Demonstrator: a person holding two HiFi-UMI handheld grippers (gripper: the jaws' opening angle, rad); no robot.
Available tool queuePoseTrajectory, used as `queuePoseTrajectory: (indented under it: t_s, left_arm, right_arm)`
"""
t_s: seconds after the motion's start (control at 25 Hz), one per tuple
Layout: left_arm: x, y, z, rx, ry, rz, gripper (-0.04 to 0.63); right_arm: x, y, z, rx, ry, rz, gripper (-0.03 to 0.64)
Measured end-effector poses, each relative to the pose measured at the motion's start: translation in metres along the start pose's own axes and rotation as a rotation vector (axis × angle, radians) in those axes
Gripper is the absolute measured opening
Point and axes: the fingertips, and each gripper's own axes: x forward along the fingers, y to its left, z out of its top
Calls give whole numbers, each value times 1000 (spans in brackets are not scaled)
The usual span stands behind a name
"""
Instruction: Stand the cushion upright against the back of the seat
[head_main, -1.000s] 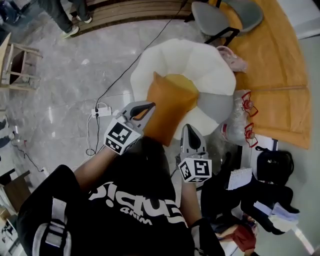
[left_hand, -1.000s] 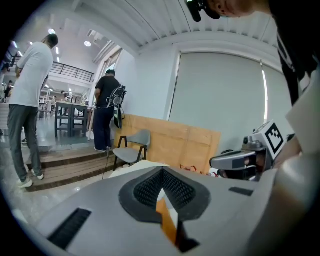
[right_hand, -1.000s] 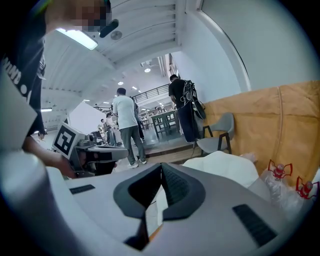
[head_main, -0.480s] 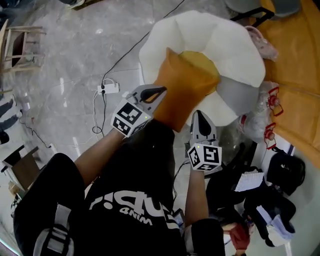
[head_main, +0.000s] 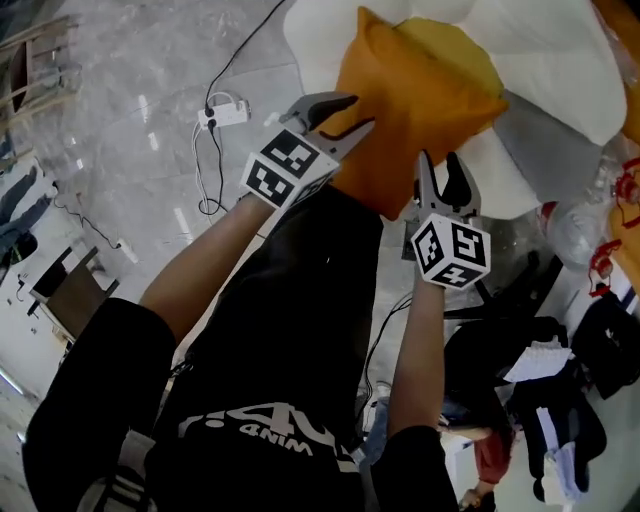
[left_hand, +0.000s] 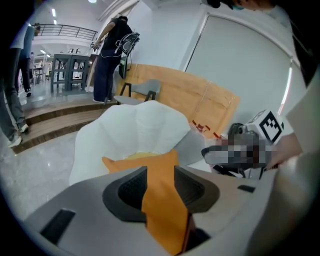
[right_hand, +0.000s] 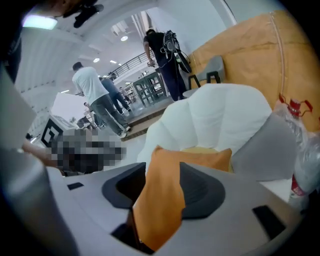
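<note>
An orange cushion (head_main: 430, 95) hangs by its near edge over a white petal-shaped seat (head_main: 540, 60) with a yellow pad (head_main: 455, 40). My left gripper (head_main: 345, 110) grips the cushion's left edge. My right gripper (head_main: 447, 170) grips its lower corner. In the left gripper view orange fabric (left_hand: 160, 200) fills the gap of the left gripper (left_hand: 160, 187) from pad to pad. The right gripper view shows the cushion (right_hand: 160, 200) pinched the same way in the right gripper (right_hand: 162, 192). Both pairs of jaws are opening. The seat's white back (left_hand: 135, 125) rises beyond.
A power strip (head_main: 225, 113) with cables lies on the marble floor at the left. A clear bag with red handles (head_main: 590, 215) and dark bags (head_main: 560, 390) sit to the right of the seat. An orange curved platform (left_hand: 200, 100) stands behind, with people further back.
Both grippers have come down towards the seat with the cushion between them. Cushion and seat now look larger and sit higher and further right in the head view.
</note>
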Motion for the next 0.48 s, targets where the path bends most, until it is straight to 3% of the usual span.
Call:
queuePoseTrajectory:
  t_s: [0.08, 0.36, 0.48]
  left_arm:
    - [22, 8, -27, -1, 48, 5, 187]
    - [84, 52, -110, -42, 159, 77, 198]
    - [103, 64, -132, -67, 194, 74, 205]
  right_arm:
    - [21, -15, -28, 21, 45, -12, 209]
    - [84, -66, -107, -4, 199, -79, 241]
    - [106, -72, -129, -20, 257, -78, 241]
